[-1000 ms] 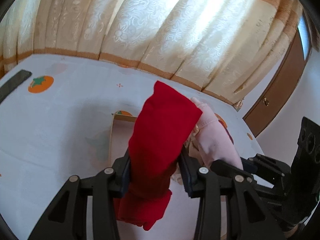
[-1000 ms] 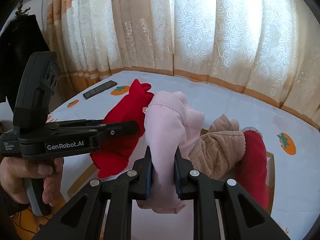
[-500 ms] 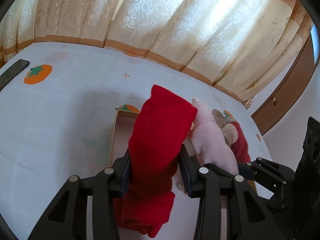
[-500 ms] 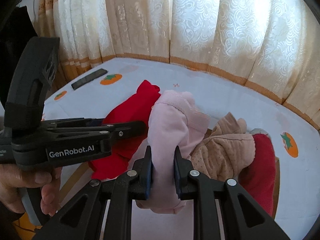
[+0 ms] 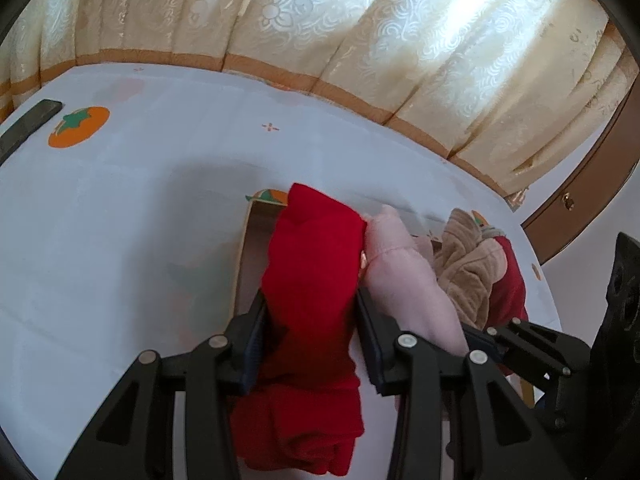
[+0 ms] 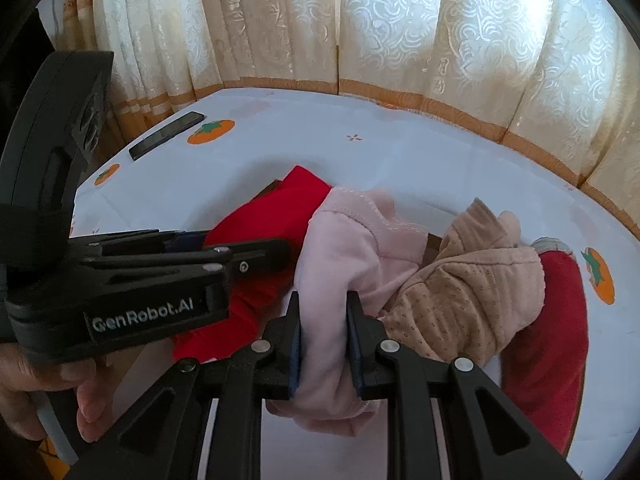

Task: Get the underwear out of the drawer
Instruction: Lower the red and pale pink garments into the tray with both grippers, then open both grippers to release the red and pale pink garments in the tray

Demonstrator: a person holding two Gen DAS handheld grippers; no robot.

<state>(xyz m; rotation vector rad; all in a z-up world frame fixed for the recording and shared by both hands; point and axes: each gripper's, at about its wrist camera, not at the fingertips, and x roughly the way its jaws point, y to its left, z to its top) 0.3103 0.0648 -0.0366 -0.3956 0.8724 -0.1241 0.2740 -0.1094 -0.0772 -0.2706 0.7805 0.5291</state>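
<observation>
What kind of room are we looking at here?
Probably a room in a home: long patterned cream curtains hang behind, a persimmon-print tablecloth covers the table, and a wooden drawer of folded underwear sits on it.

Cream patterned curtains [image 6: 400, 28] behind a persimmon-print white tablecloth [image 5: 120, 208], dark flat phone [image 6: 166, 135] near its edge.

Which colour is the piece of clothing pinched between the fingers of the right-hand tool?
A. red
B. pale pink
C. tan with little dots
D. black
B: in the right wrist view the pale pink garment sits between that right gripper, while the red garment is in the left gripper.
</observation>
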